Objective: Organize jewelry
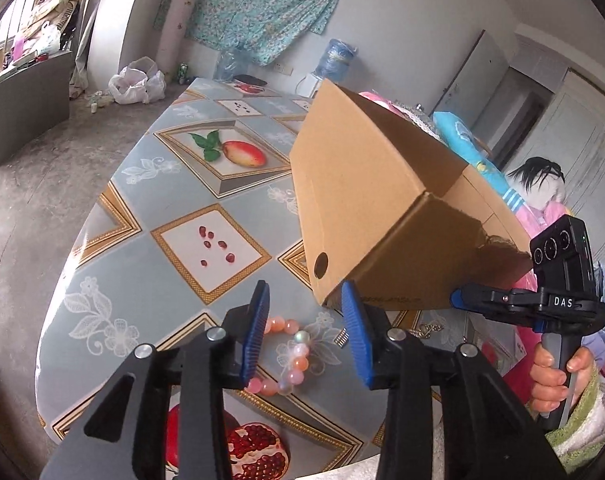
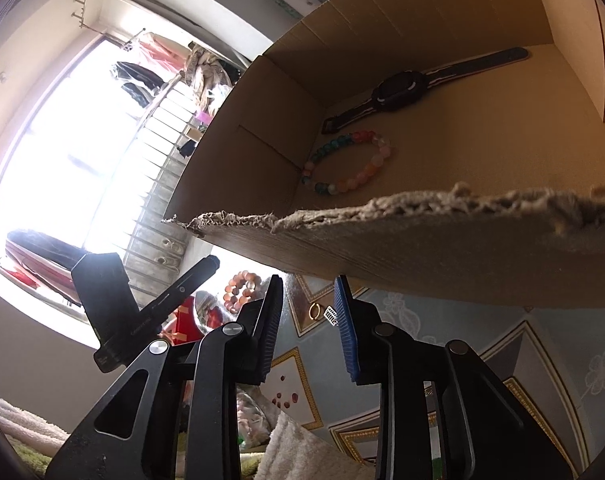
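The left gripper hangs over the pink bead bracelet on the table, blue pads spread apart w/ nothing between them. The bracelet lies flat just below and between the pads. Judging from that, the step in hand is picking it up to go in the cardboard box.

To do it well: drop straight down so 1 pad goes inside the loop and 1 outside, pinch a single run of beads, not the whole ring. Beads are round and prob. slick, so close firmly and lift slowly. Watch the box corner near the right-hand pad; it could get nudged.

The right gripper is also open, nothing held, its pads below the box's torn front edge. Inside the box: 1 multicolour bead bracelet and 1 black watch.

Hard to make out: a gold ring and a small silver piece beside it on the table, too tiny to name surely. A bit of chain shows under the box in the left view, mostly hidden. Can't tell what props the box up at a tilt.
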The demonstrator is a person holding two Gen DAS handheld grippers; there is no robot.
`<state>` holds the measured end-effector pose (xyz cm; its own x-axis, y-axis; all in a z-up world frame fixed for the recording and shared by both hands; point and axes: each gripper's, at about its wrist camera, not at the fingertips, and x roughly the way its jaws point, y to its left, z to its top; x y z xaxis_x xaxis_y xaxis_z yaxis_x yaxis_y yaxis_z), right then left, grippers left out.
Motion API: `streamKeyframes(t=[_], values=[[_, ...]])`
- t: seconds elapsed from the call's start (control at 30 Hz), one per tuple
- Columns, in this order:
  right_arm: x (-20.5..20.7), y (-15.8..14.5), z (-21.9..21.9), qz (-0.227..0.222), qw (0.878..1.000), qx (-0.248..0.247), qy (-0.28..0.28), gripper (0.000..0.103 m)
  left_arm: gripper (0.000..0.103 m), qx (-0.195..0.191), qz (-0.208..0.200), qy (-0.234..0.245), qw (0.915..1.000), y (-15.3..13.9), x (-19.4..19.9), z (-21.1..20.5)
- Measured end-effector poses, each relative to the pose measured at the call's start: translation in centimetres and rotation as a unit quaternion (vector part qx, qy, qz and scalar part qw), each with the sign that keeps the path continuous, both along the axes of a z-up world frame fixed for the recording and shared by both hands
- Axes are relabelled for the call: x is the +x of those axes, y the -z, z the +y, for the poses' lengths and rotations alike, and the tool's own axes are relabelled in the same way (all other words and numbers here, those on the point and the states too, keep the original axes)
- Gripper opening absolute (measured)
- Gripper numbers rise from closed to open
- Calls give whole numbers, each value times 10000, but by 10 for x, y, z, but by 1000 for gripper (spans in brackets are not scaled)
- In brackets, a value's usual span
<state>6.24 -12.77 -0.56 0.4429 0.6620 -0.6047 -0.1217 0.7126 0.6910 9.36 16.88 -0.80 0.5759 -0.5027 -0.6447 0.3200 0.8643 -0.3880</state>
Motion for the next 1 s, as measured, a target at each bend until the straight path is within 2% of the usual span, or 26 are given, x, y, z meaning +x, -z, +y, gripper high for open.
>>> streamKeyframes(t=[0.2,0.27,0.43,0.63,0.7,0.73,0.8,1.0], values=[[-4,0,0,87,9999,-51,111,23,36,431,18,453,9980,6,-8,-30],[-5,-1,1,137,9998,-104,97,22,36,789,-81,624,9949,7,-13,-45],[-18,-20,2,4,9979,-644,5,25,36,1567,-156,825,9841,17,-18,-72],[-45,-37,-15,78,9940,-1090,-50,26,36,1778,-94,911,9798,20,-10,-82],[-52,-40,-23,157,9936,-1115,-32,26,32,1861,-45,941,9780,23,-6,-85],[-57,-41,-26,192,9936,-1109,-16,26,30,1888,-69,932,9776,23,-6,-85],[-62,-44,-32,244,9943,-1040,20,26,20,1968,-66,949,9758,22,-3,-86],[-62,-48,-36,265,9969,-727,101,26,19,2140,-24,1083,9708,21,-2,-91]])
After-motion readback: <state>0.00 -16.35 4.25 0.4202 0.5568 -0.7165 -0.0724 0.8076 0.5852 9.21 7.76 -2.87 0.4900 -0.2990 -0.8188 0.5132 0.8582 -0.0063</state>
